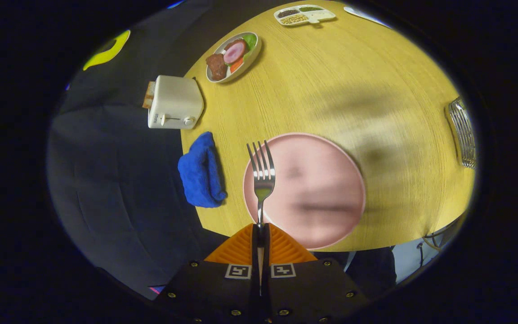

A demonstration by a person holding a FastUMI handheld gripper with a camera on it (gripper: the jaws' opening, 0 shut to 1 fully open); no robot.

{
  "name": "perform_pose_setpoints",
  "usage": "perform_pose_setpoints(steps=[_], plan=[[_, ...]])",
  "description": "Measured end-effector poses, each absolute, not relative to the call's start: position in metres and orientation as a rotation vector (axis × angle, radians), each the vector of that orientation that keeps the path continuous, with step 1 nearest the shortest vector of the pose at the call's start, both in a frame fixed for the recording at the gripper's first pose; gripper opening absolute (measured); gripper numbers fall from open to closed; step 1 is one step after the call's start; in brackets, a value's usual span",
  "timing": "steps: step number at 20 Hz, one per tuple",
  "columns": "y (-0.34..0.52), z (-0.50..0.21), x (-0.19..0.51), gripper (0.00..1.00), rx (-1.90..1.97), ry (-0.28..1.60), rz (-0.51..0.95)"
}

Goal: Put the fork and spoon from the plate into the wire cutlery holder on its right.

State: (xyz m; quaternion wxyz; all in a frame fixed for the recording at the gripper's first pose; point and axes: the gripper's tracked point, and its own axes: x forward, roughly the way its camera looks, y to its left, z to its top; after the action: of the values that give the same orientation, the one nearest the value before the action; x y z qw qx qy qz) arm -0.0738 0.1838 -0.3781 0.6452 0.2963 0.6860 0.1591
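Note:
My gripper [260,227] is shut on the handle of a silver fork [262,173], whose tines point straight ahead of the fingers. The fork hangs above the near-left rim of a round pink plate [322,157] on the yellow wooden table [331,81]. The plate looks blurred and I cannot make out a spoon on it. The wire cutlery holder [462,132] stands far off to the right of the plate, near the table's edge.
A crumpled blue cloth [200,173] lies left of the plate. A white toaster [174,102] with a slice of toast stands beyond it at the table's edge. Farther back are an oval dish of food [233,56] and a divided tray [304,15].

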Motion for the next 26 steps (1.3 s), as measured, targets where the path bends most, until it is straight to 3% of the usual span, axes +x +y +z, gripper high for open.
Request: perform_pose_setpoints(steps=[12, 26], plan=[[0.113, -0.323, -0.045, 0.01, 0.811, 1.443, 0.310], [-0.024, -0.315, -0.035, 0.02, 0.924, 1.362, 0.079]])
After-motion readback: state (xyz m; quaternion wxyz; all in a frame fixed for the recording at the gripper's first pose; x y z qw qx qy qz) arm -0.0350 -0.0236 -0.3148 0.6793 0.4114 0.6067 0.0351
